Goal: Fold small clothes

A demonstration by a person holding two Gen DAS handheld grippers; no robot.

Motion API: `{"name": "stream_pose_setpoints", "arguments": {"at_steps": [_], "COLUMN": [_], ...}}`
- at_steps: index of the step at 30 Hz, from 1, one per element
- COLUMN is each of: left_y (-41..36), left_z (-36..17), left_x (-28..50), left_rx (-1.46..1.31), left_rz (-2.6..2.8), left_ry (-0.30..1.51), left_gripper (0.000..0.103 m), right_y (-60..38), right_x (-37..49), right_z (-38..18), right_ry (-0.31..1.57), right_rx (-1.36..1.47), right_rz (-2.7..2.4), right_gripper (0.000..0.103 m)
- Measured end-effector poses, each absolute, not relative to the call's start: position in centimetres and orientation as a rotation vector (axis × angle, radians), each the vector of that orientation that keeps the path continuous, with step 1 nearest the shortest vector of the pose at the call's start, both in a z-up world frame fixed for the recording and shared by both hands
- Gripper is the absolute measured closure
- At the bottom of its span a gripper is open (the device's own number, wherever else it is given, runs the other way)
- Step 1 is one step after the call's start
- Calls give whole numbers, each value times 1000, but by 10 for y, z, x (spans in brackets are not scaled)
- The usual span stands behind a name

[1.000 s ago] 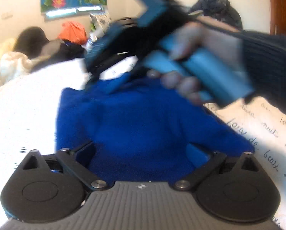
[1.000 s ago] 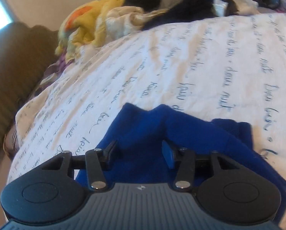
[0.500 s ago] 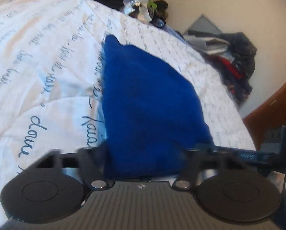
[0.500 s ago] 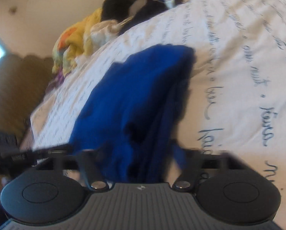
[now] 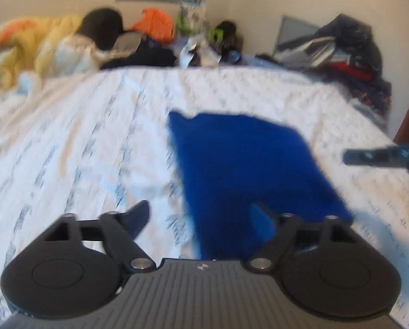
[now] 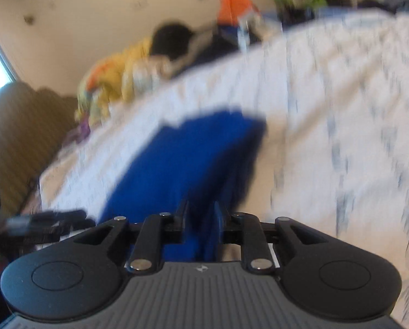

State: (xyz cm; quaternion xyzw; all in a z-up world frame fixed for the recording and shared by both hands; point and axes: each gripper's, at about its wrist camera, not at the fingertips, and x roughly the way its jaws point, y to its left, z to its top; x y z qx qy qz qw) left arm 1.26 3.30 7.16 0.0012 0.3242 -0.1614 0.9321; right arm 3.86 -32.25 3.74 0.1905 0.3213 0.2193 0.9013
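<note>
A small blue fleece garment (image 5: 248, 164) lies folded on the white printed bedspread (image 5: 94, 137). My left gripper (image 5: 201, 218) is open and empty, just above the garment's near left edge. In the right wrist view the same garment (image 6: 188, 161) runs away from my right gripper (image 6: 200, 213), whose jaws stand narrow with blue cloth between them. The right gripper's tip shows at the right edge of the left wrist view (image 5: 380, 155). Both views are motion-blurred.
A pile of clothes (image 5: 67, 46) lines the far edge of the bed, with yellow, black and orange items. More clothes (image 5: 347, 49) are heaped at the back right. A brown headboard or sofa (image 6: 20, 137) stands left of the bed.
My left gripper has opened and pulled back from the garment, swinging to face the far wall. My right gripper has narrowed on the cloth's near edge. The garment lies flatter.
</note>
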Motion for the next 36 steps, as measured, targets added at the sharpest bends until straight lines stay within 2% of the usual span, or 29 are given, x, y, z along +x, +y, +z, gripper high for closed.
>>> {"name": "stream_pose_setpoints", "arguments": {"at_steps": [3,4,5,7,9,10,13,17,20,24,26,30,34,36], "left_y": [-1,-14,-30,-46,-55,-58,-54,-55,-54,-54,-54,-53,-54,-56], "left_z": [68,62,52,33,15,11,7,6,5,7,8,9,8,8], "left_x": [27,32,38,43,38,34,35,34,33,35,34,34,33,32], "left_rx": [23,44,87,166,251,279,239,234,232,233,232,227,227,227], "left_rz": [-384,-389,-387,-368,-373,-381,-391,-386,-387,-390,-389,-389,-388,-386], "left_ry": [660,661,671,697,661,650,662,659,653,660,664,673,668,667], "left_gripper": [17,17,17,14,9,6,2,2,2,2,2,2,1,1], "right_y": [-295,-279,-262,-237,-221,-223,-253,-247,-243,-236,-246,-242,-240,-232], "right_x": [76,92,112,141,159,160,157,163,144,169,168,167,124,116], "right_z": [60,60,57,44,18,5,-6,15,37,5,-5,8,30,25], "right_ry": [619,630,665,720,777,746,683,757,650,791,702,751,639,669], "right_rx": [304,274,250,186,48,8,75,87,119,26,32,29,62,23], "right_rz": [465,472,481,457,394,398,457,376,445,384,427,371,411,462], "right_gripper": [78,70,51,30,32,32,31,30,30,29,28,28,27,27]}}
